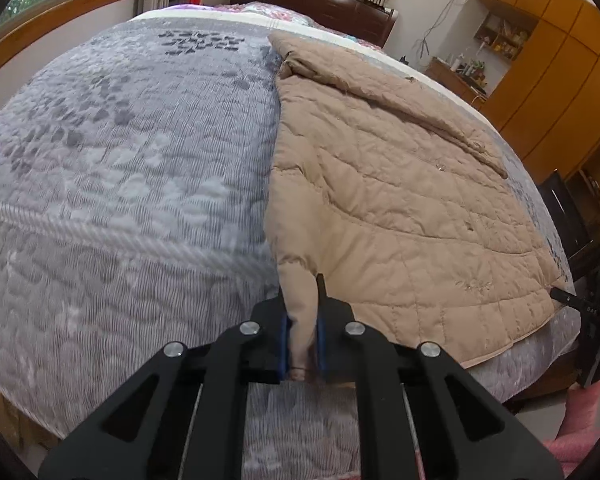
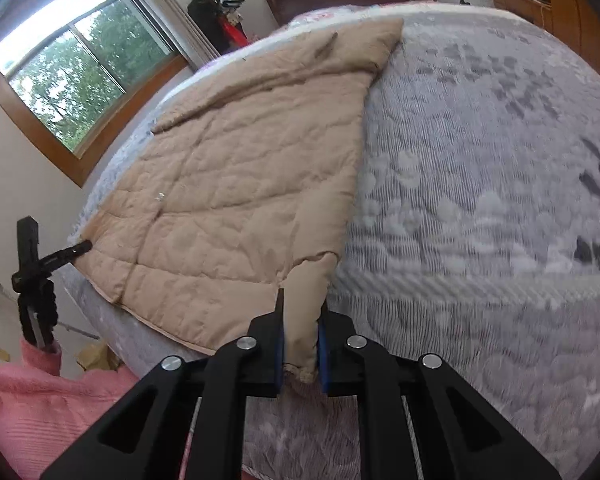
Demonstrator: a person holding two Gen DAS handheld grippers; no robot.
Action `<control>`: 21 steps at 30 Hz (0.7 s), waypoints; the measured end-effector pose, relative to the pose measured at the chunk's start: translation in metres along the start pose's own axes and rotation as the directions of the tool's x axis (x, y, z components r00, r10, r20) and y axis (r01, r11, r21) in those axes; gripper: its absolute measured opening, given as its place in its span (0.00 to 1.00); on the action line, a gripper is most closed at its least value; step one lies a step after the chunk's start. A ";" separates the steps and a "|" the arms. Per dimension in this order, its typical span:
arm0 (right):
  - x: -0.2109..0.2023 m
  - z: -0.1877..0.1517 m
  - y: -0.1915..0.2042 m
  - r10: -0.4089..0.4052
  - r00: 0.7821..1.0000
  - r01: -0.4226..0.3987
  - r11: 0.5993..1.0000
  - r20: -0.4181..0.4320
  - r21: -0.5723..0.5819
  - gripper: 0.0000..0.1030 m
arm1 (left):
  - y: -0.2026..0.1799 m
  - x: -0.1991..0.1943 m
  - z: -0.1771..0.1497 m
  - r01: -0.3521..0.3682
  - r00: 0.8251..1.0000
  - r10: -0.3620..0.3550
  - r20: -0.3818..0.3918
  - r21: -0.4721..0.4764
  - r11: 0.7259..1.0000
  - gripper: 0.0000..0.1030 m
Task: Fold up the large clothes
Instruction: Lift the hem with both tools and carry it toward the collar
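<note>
A tan quilted garment [image 1: 400,184] lies spread on the grey bed. My left gripper [image 1: 303,344] is shut on its near left corner at the bed's front edge. The garment also shows in the right wrist view [image 2: 236,184]. My right gripper [image 2: 302,354] is shut on its near right corner. Each gripper shows in the other's view: the right one at the garment's far corner [image 1: 572,300], the left one likewise [image 2: 72,252]. A folded sleeve or flap lies across the garment's far part [image 1: 432,120].
The grey patterned bedspread [image 1: 120,152] covers the bed. A dark wooden headboard [image 1: 320,0] stands at the far end. Wooden cabinets [image 1: 560,60] line the right wall. A window [image 2: 72,80] is on the other side. My pink sleeve [image 2: 32,400] shows low.
</note>
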State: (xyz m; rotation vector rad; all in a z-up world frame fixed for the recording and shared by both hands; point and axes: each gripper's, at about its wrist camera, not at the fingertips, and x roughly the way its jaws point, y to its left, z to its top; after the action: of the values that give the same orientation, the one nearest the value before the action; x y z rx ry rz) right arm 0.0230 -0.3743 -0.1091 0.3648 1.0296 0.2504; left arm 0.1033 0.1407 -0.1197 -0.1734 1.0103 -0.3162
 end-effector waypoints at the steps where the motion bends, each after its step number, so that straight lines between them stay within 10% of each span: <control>1: 0.006 -0.004 -0.002 -0.005 1.000 0.005 1.000 -0.009 0.009 0.12 | 0.002 0.003 -0.004 -0.006 1.000 0.006 -0.008 -0.004 1.000 0.09; 21: -0.018 0.023 -0.003 0.060 0.995 -0.062 0.998 0.079 0.023 0.12 | -0.004 -0.015 0.007 0.037 0.997 -0.036 0.072 -0.007 0.999 0.08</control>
State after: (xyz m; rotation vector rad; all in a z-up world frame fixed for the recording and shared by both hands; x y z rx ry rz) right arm 0.0337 -0.3876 -0.0856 0.4264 0.9460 0.2756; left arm 0.1015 0.1415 -0.1028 -0.2096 0.9378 -0.3366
